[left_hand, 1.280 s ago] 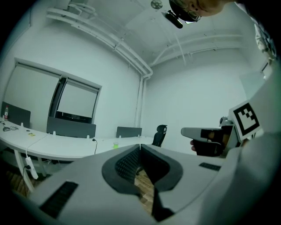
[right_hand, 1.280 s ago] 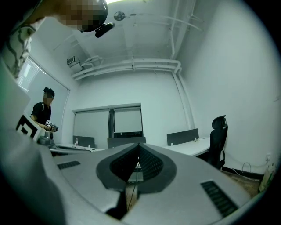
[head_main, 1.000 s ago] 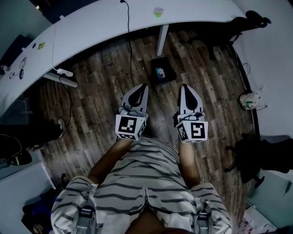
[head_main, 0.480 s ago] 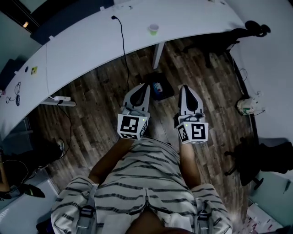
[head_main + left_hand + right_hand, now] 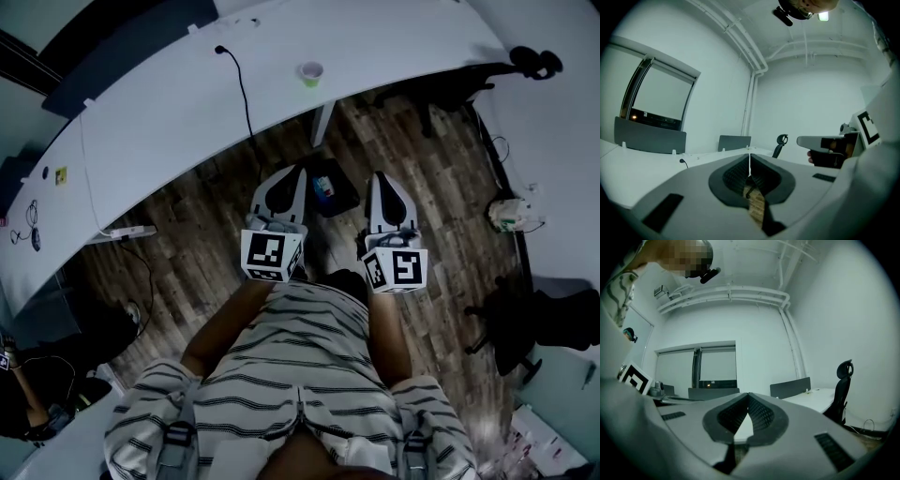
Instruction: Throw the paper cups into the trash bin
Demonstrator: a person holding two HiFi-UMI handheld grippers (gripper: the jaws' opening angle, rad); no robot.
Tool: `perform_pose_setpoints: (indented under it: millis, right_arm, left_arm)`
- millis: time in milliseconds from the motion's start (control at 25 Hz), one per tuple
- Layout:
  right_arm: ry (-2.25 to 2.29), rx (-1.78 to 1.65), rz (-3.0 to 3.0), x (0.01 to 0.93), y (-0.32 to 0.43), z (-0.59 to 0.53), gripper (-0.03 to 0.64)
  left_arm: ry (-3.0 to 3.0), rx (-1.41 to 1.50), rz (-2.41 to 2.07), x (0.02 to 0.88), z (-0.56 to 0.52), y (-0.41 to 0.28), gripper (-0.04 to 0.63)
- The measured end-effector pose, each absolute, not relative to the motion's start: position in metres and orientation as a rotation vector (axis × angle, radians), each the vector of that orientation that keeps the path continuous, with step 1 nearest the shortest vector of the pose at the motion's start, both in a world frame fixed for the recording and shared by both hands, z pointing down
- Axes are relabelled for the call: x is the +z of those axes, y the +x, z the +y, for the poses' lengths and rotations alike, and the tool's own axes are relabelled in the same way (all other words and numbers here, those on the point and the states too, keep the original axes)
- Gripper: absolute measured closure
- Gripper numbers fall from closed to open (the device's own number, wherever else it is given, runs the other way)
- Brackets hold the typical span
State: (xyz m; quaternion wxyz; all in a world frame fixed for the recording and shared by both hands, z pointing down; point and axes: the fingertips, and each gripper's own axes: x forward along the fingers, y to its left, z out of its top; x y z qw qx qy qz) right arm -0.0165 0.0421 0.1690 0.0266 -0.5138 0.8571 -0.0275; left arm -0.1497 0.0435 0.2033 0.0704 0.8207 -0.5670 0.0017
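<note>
A paper cup (image 5: 310, 72) with a green band stands alone on the long curved white desk (image 5: 169, 112), far ahead of both grippers. On the wooden floor below the desk edge sits a black trash bin (image 5: 330, 186) with something coloured inside. The bin shows between the two gripper tips in the head view. My left gripper (image 5: 292, 174) is shut and holds nothing; its jaws meet tip to tip in the left gripper view (image 5: 749, 157). My right gripper (image 5: 382, 178) is level with it, also shut and holding nothing, as the right gripper view (image 5: 748, 397) shows.
A black cable (image 5: 246, 103) runs off the desk to the floor, where a power strip (image 5: 131, 231) lies at the left. A desk leg (image 5: 322, 127) stands behind the bin. Black office chairs (image 5: 530, 323) and a white device (image 5: 511, 211) stand at the right.
The desk and the cup have slid lower and nearer in the head view, and the bin has come between the gripper tips. Both grippers stay shut, side by side.
</note>
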Motion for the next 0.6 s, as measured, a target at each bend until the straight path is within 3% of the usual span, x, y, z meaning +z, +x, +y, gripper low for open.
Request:
perform_pose_setpoints:
  millis: [600]
  right_arm:
    - [-1.492, -0.121, 2.765, 0.192, -0.007, -0.047, 0.607]
  left_arm:
    - [2.338, 0.054, -1.813, 0.238, -0.055, -0.136, 0.569]
